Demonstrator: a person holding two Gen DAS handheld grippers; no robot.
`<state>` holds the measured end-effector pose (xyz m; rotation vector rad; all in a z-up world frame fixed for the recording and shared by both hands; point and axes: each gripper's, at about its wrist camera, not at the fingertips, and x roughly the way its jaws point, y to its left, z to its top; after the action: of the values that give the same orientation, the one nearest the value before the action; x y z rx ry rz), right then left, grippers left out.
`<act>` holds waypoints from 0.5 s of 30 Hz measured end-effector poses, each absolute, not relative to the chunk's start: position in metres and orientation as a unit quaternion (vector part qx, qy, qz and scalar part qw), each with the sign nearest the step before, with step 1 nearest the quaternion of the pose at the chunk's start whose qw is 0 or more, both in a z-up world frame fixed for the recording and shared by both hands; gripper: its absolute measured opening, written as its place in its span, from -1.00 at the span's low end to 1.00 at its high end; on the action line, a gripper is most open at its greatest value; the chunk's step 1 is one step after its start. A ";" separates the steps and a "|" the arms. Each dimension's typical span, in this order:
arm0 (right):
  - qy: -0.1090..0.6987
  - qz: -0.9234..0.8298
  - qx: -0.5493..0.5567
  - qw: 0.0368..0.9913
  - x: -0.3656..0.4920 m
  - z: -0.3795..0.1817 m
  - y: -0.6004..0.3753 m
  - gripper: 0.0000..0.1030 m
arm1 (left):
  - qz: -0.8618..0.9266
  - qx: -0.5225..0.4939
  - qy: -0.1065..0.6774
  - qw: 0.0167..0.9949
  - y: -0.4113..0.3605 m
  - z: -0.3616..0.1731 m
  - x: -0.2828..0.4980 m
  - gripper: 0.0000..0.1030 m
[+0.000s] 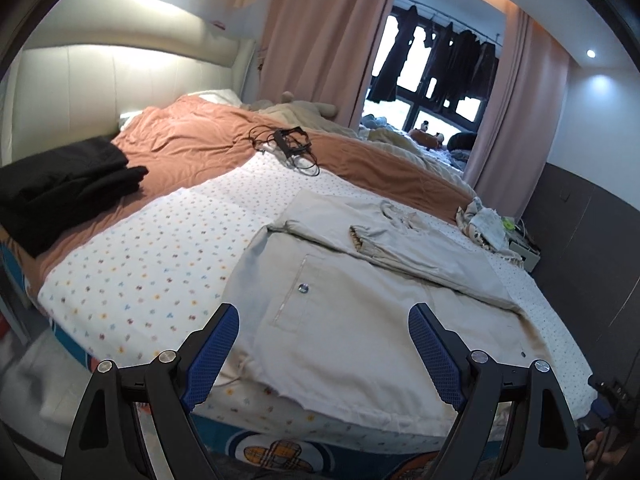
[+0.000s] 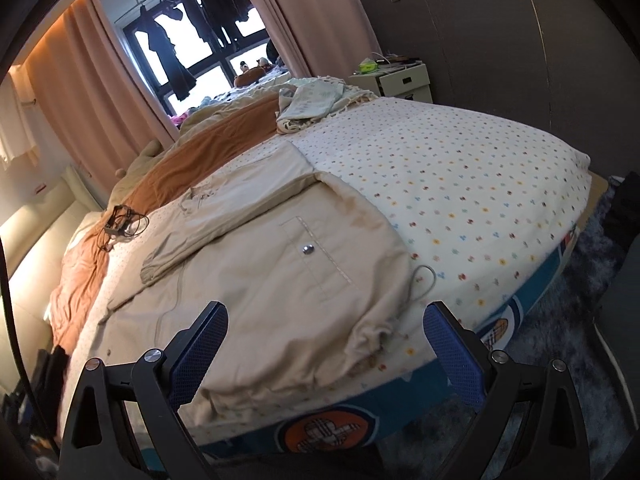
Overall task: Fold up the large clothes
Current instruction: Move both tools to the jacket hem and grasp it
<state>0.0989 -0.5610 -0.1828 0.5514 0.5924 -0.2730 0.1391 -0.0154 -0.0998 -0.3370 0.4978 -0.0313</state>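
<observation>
Bed (image 1: pixel 140 280) fills both views, dotted white sheet on top, blue printed band along the near edge. Orange-brown duvet (image 1: pixel 192 140) is bunched across the far half, running up to the padded headboard (image 1: pixel 80 92) at far left in the left wrist view. Pink curtains (image 1: pixel 316 40) frame a window (image 1: pixel 432 92) with dark clothes hanging on a rail.

Beige jacket (image 1: pixel 360 320) lies flat on the near part of the sheet, hem at the near bed edge. One sleeve (image 1: pixel 400 248) is folded across the body, its cuff resting mid-jacket. Snap-button pocket (image 1: pixel 303 289) faces up; in the right wrist view the same pocket (image 2: pixel 308 249) sits right of centre, and a hem drawcord loops out onto the sheet at near right.

Folded black garment (image 1: pixel 60 192) sits on the duvet, far left. Crumpled pale cloth (image 1: pixel 486 220) lies at the far right bed edge, next to a small white nightstand (image 2: pixel 404 76). Black cable bundle (image 1: pixel 286 146) lies where duvet meets sheet.

Left gripper (image 1: pixel 324 340): jaws wide apart, holding nothing, over the jacket's near hem on its left side. Right gripper (image 2: pixel 326 336): jaws also wide apart, holding nothing, over the near hem on the right side. Whether the fingers touch fabric cannot be told.
</observation>
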 end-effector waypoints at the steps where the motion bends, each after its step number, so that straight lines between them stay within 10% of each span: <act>1: 0.288 -0.125 0.277 0.908 0.095 -0.185 -0.565 0.94 | -0.019 -0.167 0.251 0.953 -0.013 -0.101 0.137 0.70; 15: 0.317 -0.064 0.434 0.841 0.100 -0.250 -0.612 0.83 | -0.016 -0.205 0.301 0.931 0.024 -0.126 0.135 0.85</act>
<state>0.1001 -0.6120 -0.2499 0.9162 0.6699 -0.1349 0.1354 0.0236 -0.1265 -0.4203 0.6160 -0.0320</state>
